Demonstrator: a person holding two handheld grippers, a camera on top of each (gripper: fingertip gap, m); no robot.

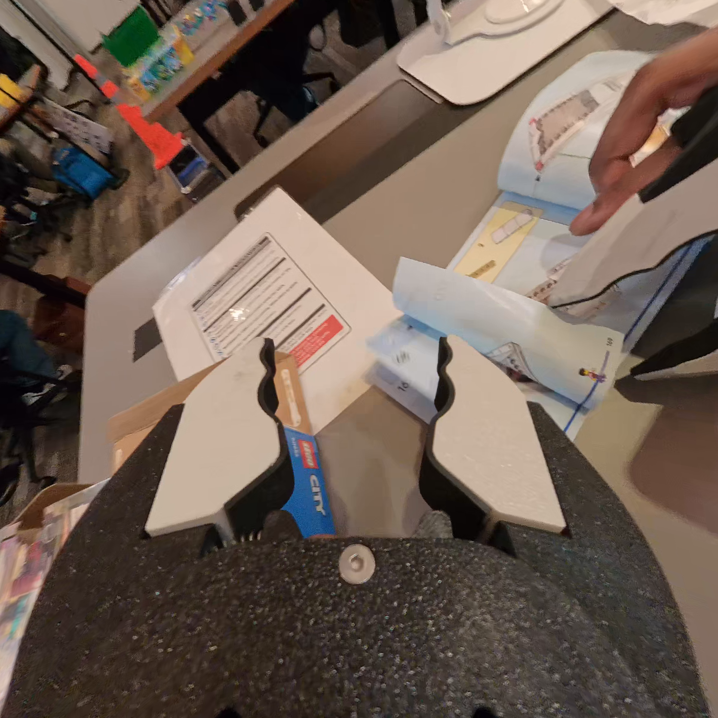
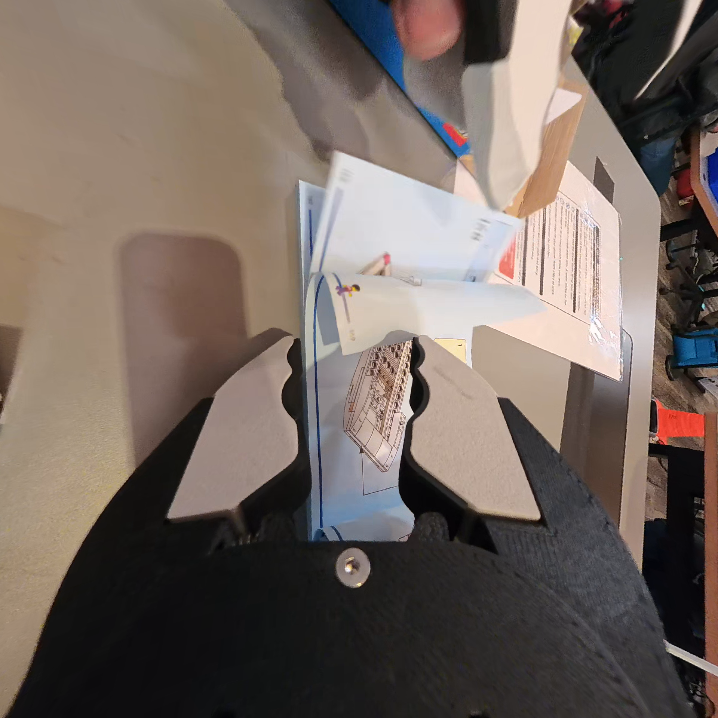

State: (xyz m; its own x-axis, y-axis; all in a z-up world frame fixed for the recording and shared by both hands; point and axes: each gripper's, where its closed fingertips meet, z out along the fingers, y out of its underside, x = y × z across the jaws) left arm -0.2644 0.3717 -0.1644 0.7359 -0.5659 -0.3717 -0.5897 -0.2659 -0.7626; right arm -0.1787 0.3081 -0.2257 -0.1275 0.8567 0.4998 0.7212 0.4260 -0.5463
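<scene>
Right wrist view shows the right gripper point(image 2: 353, 351) open over an open booklet point(image 2: 349, 427) on the table point(image 2: 116, 155). Nearby, the left gripper point(image 1: 355, 351) is wide open above a blue box point(image 1: 311, 485), holding nothing.

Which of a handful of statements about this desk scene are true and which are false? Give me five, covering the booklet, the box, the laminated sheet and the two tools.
1. The instruction booklet lies open on the table, with some pages curling up. True.
2. The left tool has its fingers closed tight together. False: its fingers stand wide apart with nothing between them.
3. A white laminated sheet with a red patch lies beside the booklet. True.
4. The blue and brown cardboard box is stacked on top of the booklet. False: it sits apart from the booklet, near the laminated sheet.
5. The right tool hangs over a bare tabletop. False: it is over the open booklet's page.
</scene>
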